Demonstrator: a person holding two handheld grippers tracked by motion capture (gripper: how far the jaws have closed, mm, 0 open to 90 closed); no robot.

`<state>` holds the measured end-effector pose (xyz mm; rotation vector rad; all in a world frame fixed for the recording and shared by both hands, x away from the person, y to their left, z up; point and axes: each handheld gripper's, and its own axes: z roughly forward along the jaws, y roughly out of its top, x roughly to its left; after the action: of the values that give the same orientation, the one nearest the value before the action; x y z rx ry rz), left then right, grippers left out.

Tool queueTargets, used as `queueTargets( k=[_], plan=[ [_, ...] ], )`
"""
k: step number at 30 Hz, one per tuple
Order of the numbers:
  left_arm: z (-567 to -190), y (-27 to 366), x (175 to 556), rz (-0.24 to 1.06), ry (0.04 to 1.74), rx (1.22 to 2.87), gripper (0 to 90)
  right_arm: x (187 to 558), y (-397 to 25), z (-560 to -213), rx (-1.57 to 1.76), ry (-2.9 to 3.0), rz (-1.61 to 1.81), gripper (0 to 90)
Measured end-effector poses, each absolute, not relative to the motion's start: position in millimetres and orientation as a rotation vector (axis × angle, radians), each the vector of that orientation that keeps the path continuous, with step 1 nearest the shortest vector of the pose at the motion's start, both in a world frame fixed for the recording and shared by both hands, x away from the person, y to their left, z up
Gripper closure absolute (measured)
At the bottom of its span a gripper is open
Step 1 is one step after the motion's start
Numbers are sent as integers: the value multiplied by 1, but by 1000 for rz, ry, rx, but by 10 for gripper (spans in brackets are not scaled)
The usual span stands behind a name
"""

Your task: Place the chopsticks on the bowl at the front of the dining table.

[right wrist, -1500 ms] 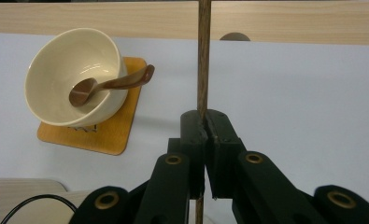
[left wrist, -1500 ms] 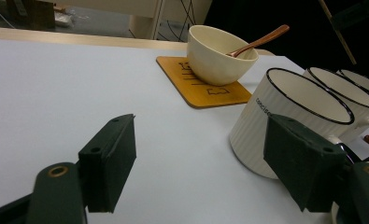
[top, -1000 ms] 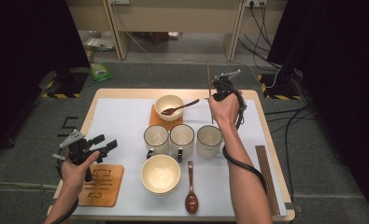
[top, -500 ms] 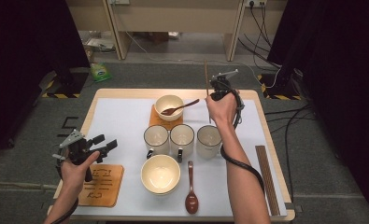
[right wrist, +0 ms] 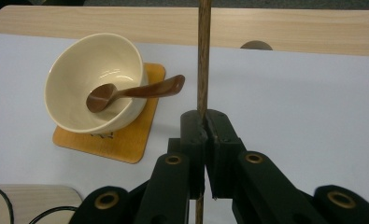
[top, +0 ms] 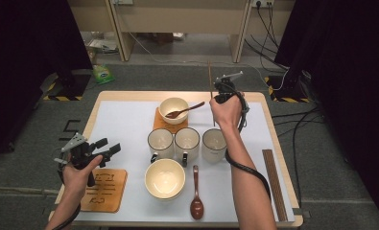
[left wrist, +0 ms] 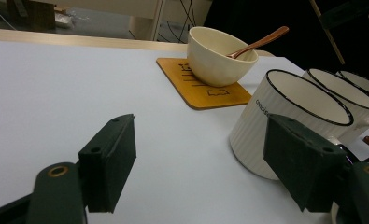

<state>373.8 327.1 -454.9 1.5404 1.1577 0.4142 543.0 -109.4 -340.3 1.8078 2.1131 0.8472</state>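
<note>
Above the far side of the table [top: 129, 124], the right gripper [right wrist: 204, 123] is pinching a thin stick [right wrist: 202, 56] tight between its jaws, holding it upright. The stick is hanging just beside the bowl [right wrist: 94, 81] with a spoon [right wrist: 135, 91] in it. The left gripper [left wrist: 198, 163] is waiting wide open near a mug [left wrist: 289, 116].

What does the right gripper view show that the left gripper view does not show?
Right gripper view alone: the right gripper, its jaws shut on a chopstick, and the spoon's bowl end inside the far bowl.
Left gripper view alone: the left gripper, jaws wide open and holding nothing, and the mugs.
Both: the far bowl, its spoon, the wooden coaster and the white mat.
</note>
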Motion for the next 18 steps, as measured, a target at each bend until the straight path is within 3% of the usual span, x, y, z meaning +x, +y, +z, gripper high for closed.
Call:
queueTargets(
  k=[18],
  plan=[
    [-455, 327, 374, 414, 1156, 1539, 248, 544, -99, -340, 1779, 2127, 865, 862]
  ],
)
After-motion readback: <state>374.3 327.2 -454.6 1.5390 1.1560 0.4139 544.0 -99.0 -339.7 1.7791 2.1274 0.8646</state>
